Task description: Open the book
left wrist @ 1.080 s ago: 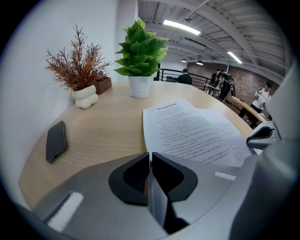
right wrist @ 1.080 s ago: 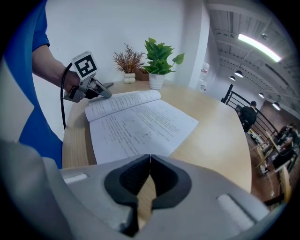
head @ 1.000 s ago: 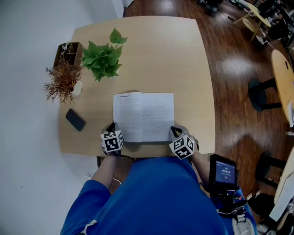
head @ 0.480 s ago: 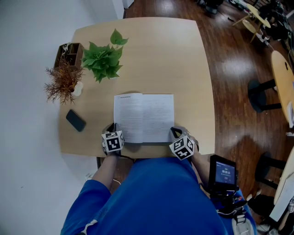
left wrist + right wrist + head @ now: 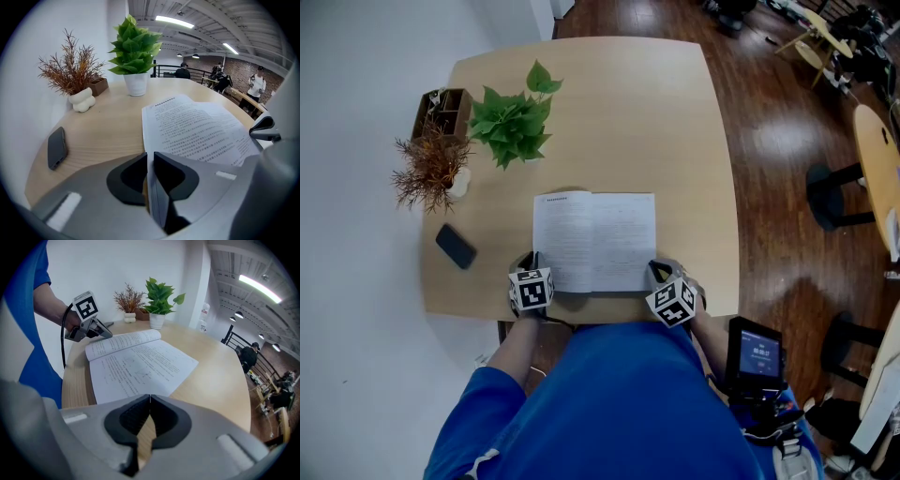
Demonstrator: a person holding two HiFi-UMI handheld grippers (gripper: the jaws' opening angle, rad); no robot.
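Fingers (image 5: 129, 178) of your left gripper (image 5: 150, 155) are just opening around the book's (image 5: 201, 129) light, floppy near-left page edge; right gripper (image 5: 150, 399) is resting shut, empty.

The book (image 5: 593, 239) lies on the table (image 5: 675, 122) by its near edge, phone (image 5: 455, 246) to its left, potted plant (image 5: 514, 120) behind.

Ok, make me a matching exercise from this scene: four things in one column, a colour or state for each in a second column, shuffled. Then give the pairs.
Things:
1. book
2. phone
3. leafy plant
4. right tongs

States:
a. shut, nothing between them
b. green, upright
c. open, pages facing up
d. black, lying flat

Pairs: 1-c, 2-d, 3-b, 4-a
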